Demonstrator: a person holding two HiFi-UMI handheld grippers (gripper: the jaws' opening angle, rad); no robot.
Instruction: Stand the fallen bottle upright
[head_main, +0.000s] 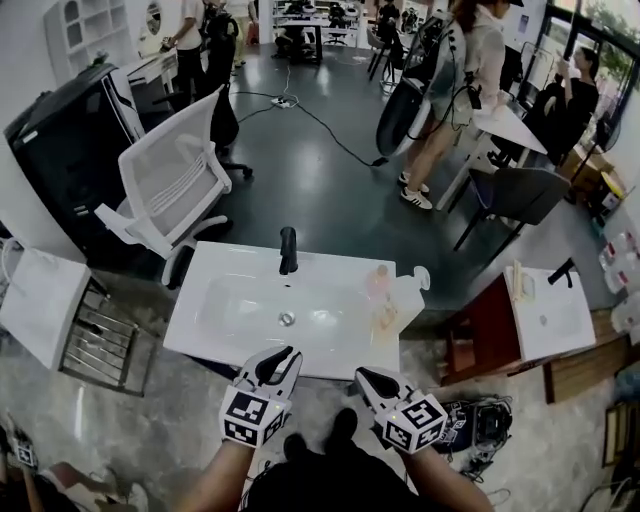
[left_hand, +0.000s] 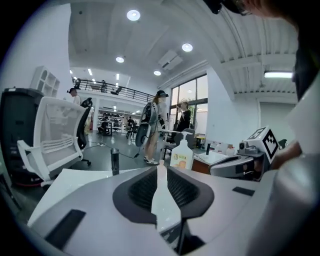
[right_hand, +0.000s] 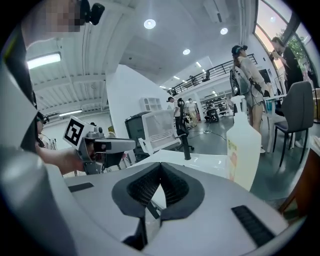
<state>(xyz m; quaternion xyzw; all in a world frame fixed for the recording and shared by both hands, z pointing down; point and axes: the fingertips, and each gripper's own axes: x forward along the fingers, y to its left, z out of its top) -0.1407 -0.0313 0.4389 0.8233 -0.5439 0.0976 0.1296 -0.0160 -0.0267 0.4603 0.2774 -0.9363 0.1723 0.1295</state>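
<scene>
**Head view.** The bottle (head_main: 408, 292) sits at the right rim of the white sink (head_main: 230, 270), to the right of the black faucet (head_main: 288, 250). Its pose is hard to read from above. The left gripper (head_main: 280, 358) and the right gripper (head_main: 372, 378) hang over the sink's near edge, well apart from the bottle.

**Left gripper view.** The jaws stand a narrow slit apart, with nothing between them. The bottle (left_hand: 181, 154) stands on its base with the pump head on top, ahead and to the right.

**Right gripper view.** The jaws meet at the tips and are empty. The bottle (right_hand: 243, 147) stands upright, near the sink's right edge.

**Step in hand.** Judged from both gripper views, the uprighting step is complete. The next move probably calls only for a stability check.

**Edges and room.** The bottle is close to the right-hand drop-off, so make any corrective approach from the basin side and never push outward. The basin gives open room. The white chair (head_main: 175, 185) and the people beyond stand well clear.
</scene>
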